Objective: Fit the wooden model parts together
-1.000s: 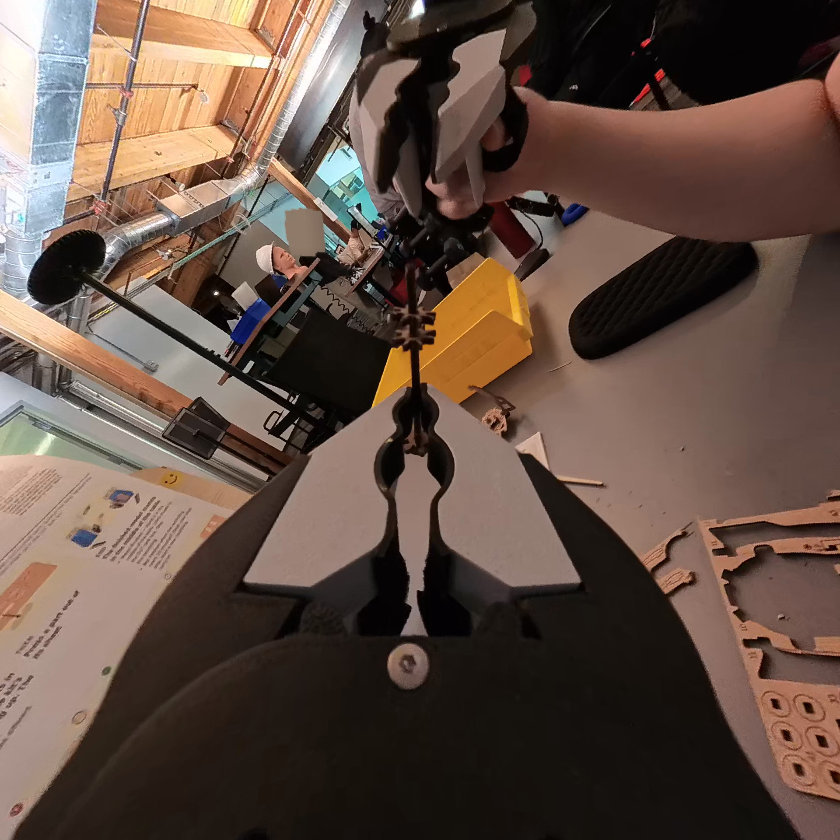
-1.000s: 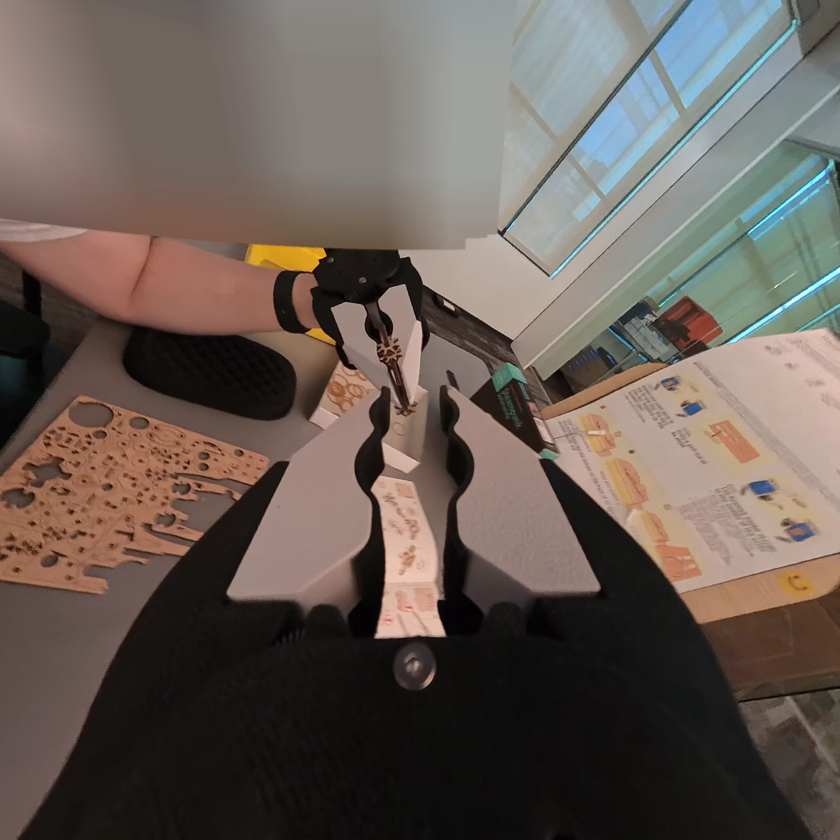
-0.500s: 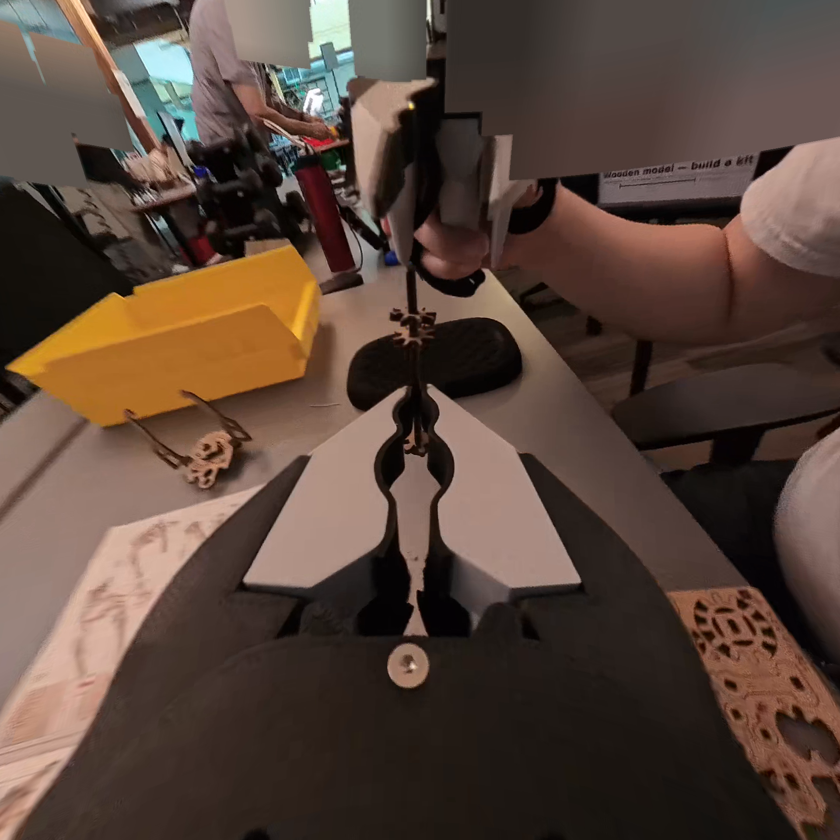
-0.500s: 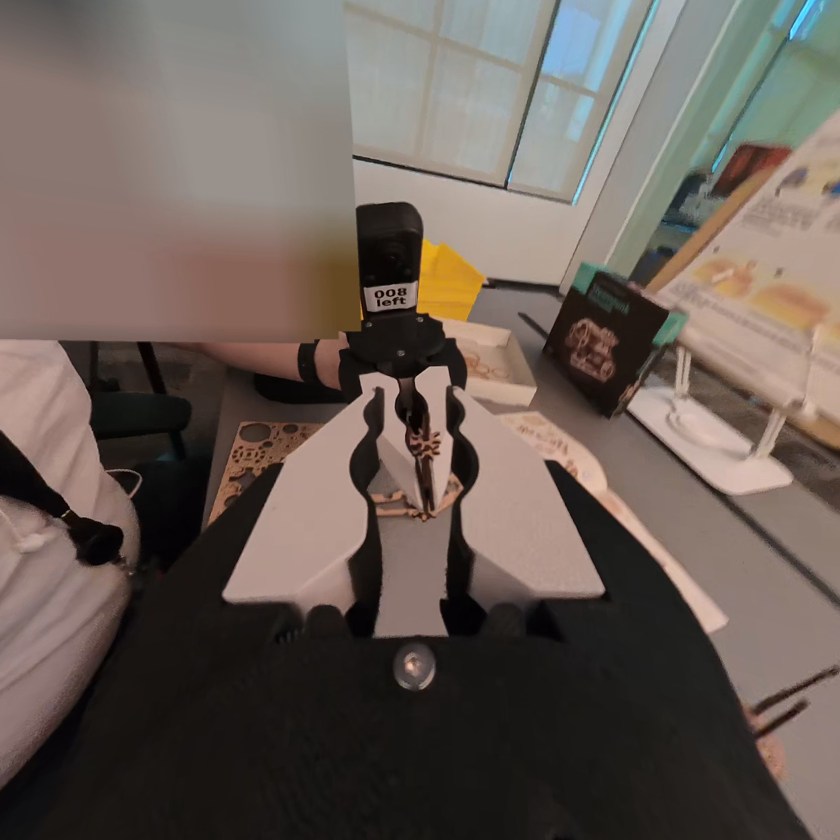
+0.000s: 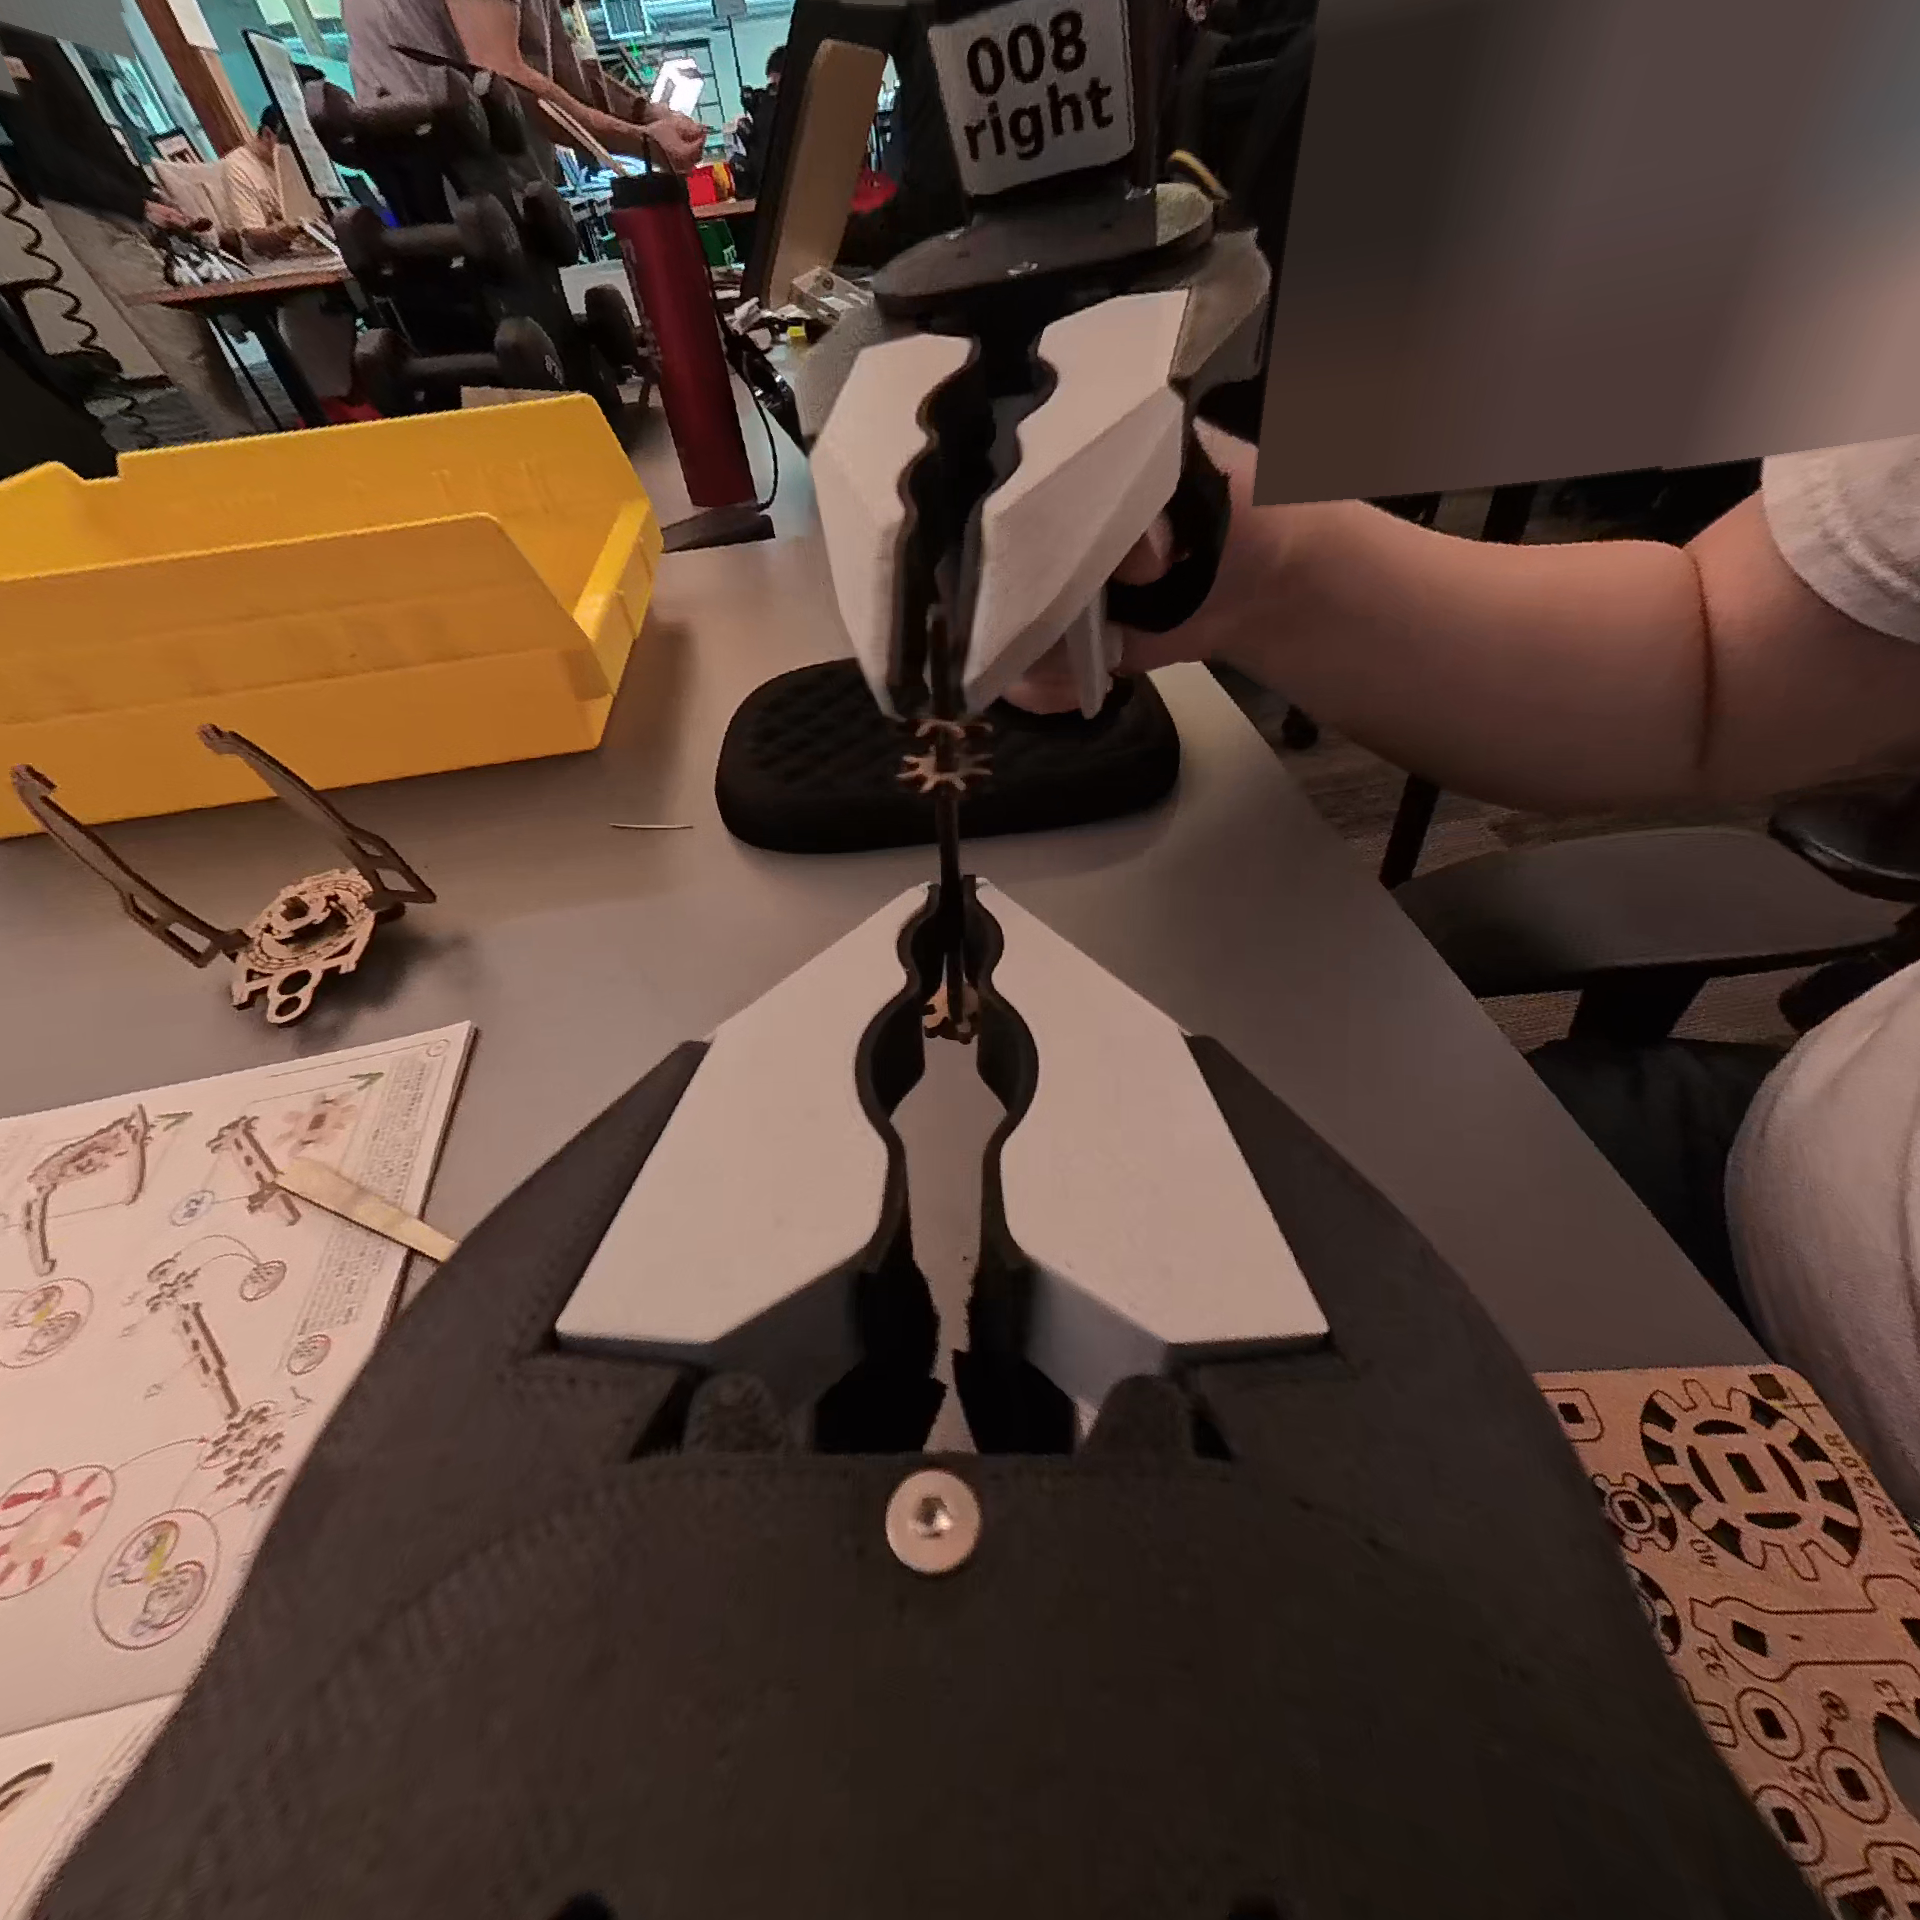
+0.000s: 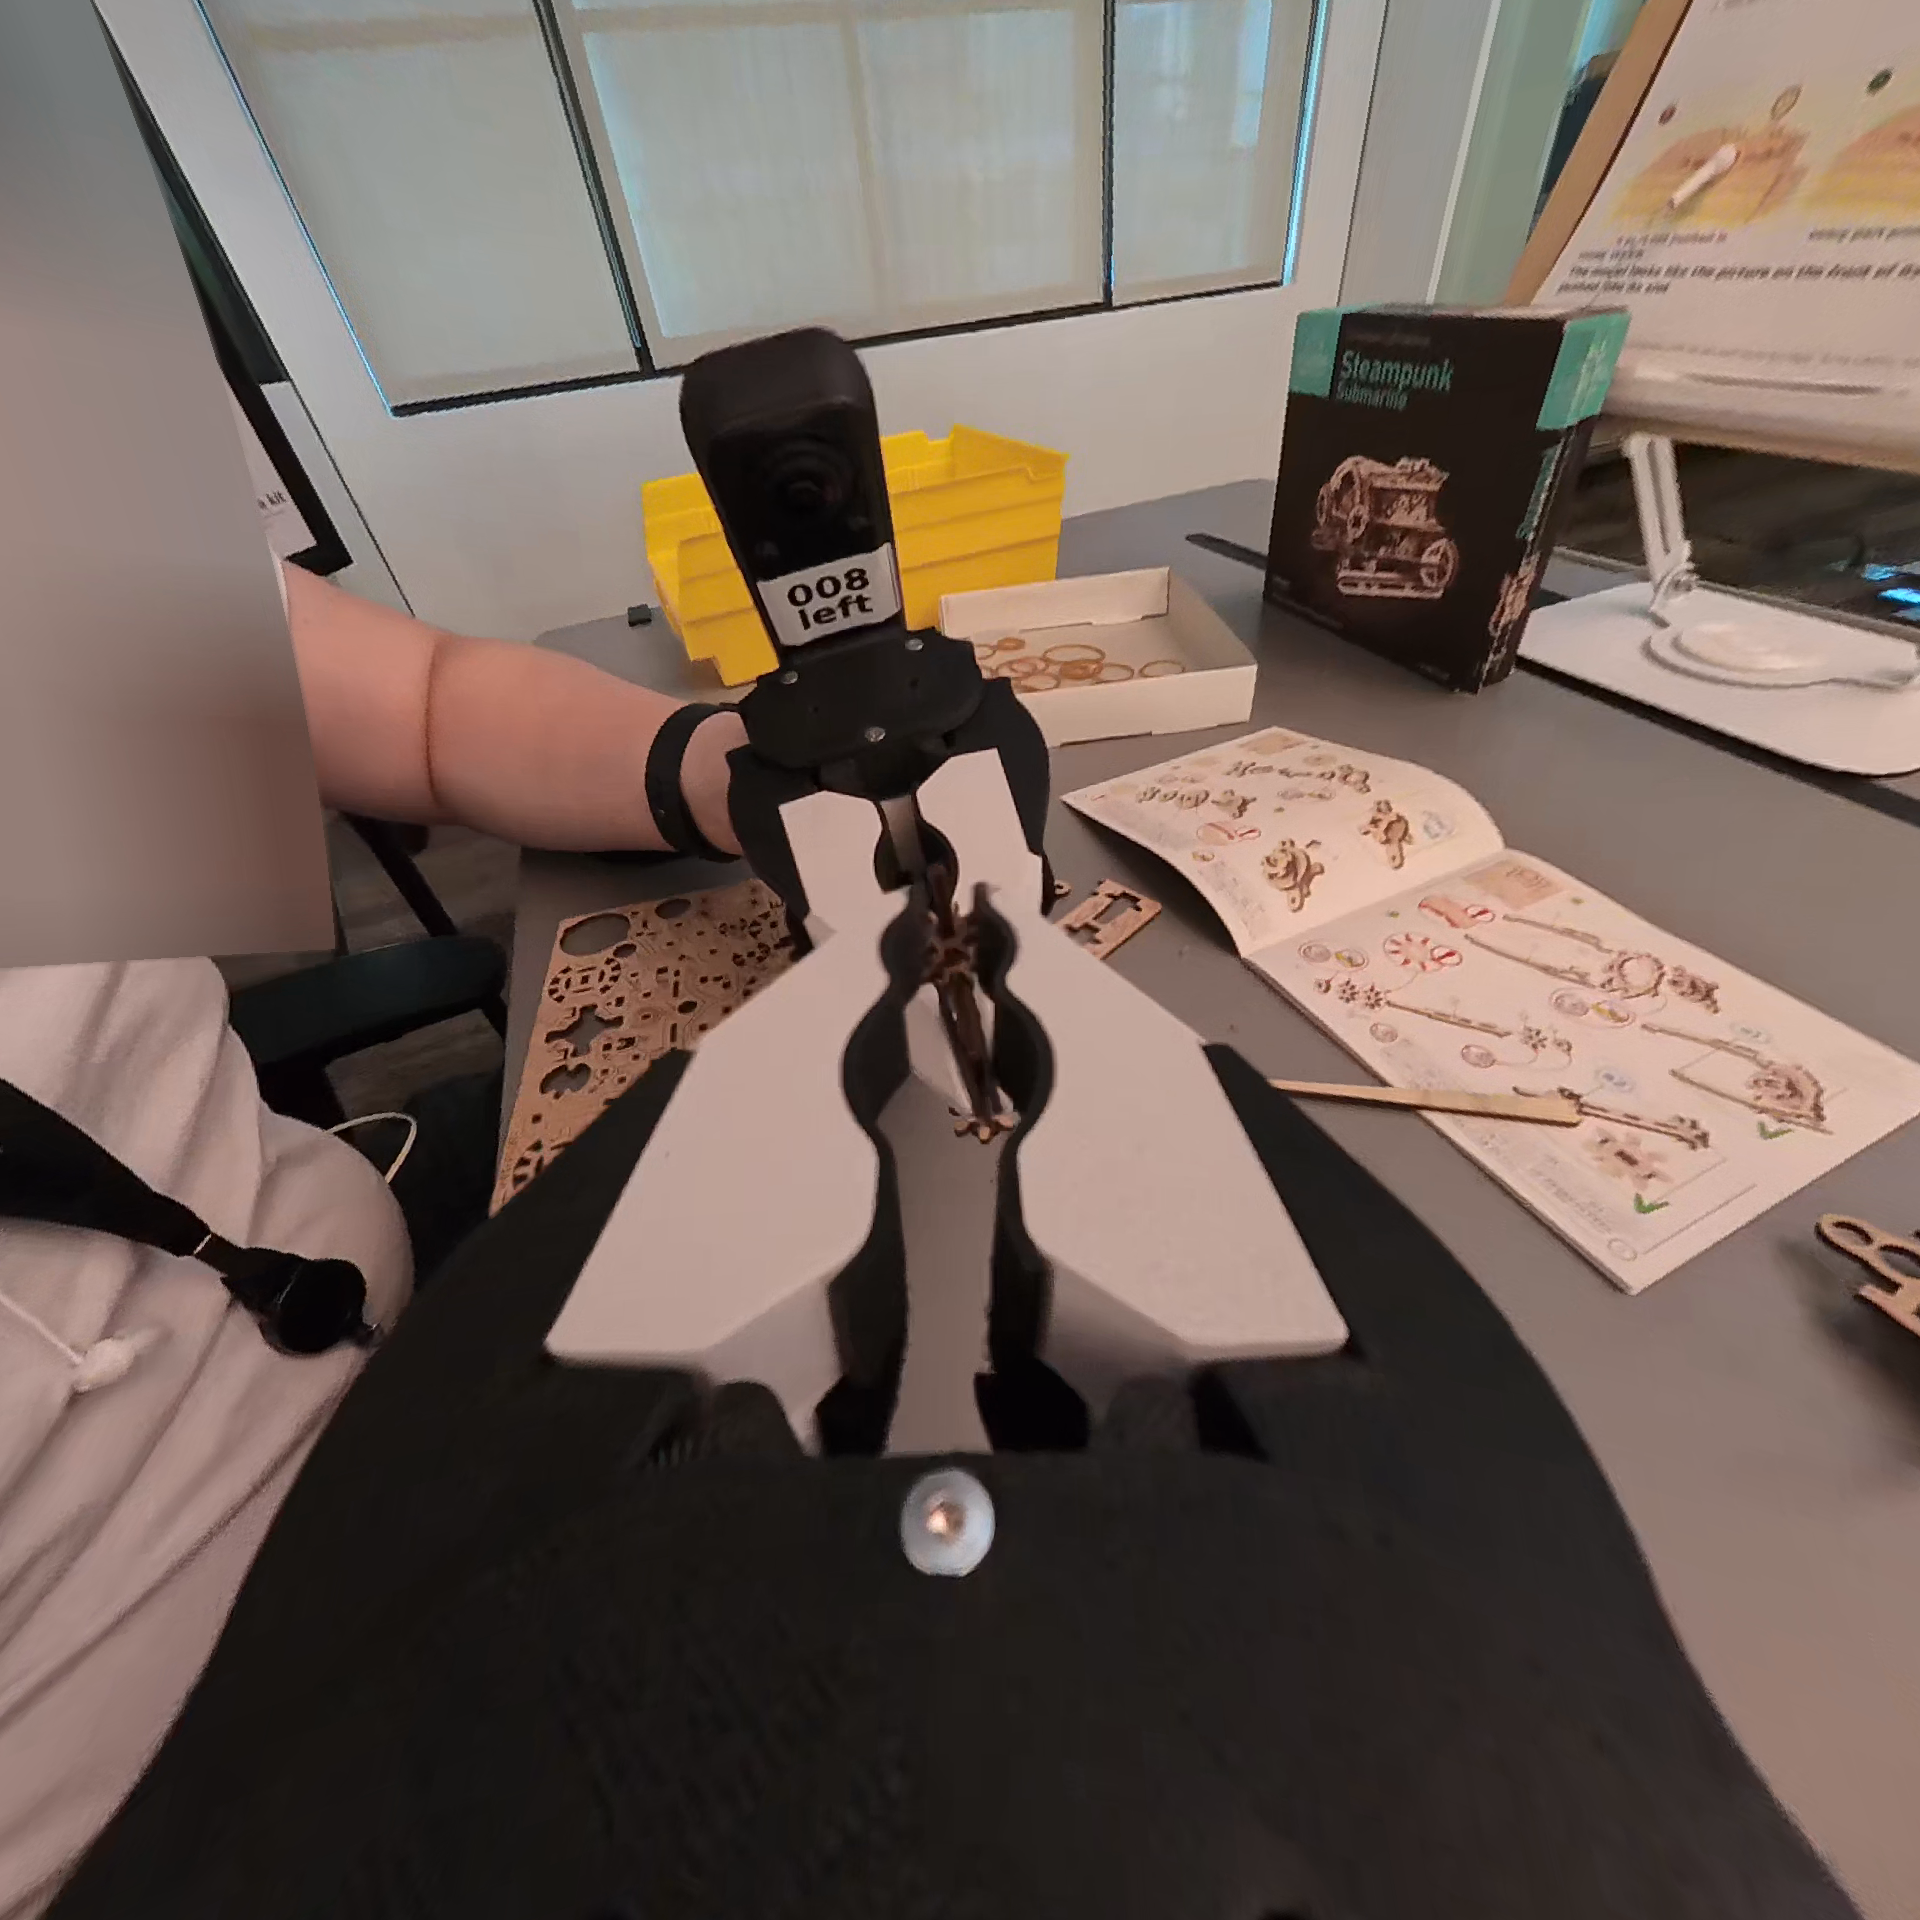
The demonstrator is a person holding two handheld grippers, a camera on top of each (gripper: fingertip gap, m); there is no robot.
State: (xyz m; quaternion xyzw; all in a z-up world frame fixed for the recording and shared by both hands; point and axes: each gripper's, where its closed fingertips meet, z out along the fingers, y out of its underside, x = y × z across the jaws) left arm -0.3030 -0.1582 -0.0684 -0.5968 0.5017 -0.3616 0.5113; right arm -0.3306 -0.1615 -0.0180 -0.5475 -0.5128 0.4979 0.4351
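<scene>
A thin dark wooden axle carrying small toothed gears is held in the air between the two grippers. My left gripper is shut on its near end, with a small end gear sitting in the hollow between the fingers. My right gripper faces it and is closed on the far end. In the right wrist view the right gripper clasps the axle just past a gear. Another small gear lies between its fingers. The left gripper is directly opposite.
On the grey table are a yellow bin, a black wrist pad, a partly built wooden piece, an open instruction booklet with a wooden stick, punched wooden sheets, a kit box and a white tray.
Both grippers have swung from a steep tilt to level over the table, with the axle between them. The right gripper's fingers have narrowed from wide open onto the axle's far end.
</scene>
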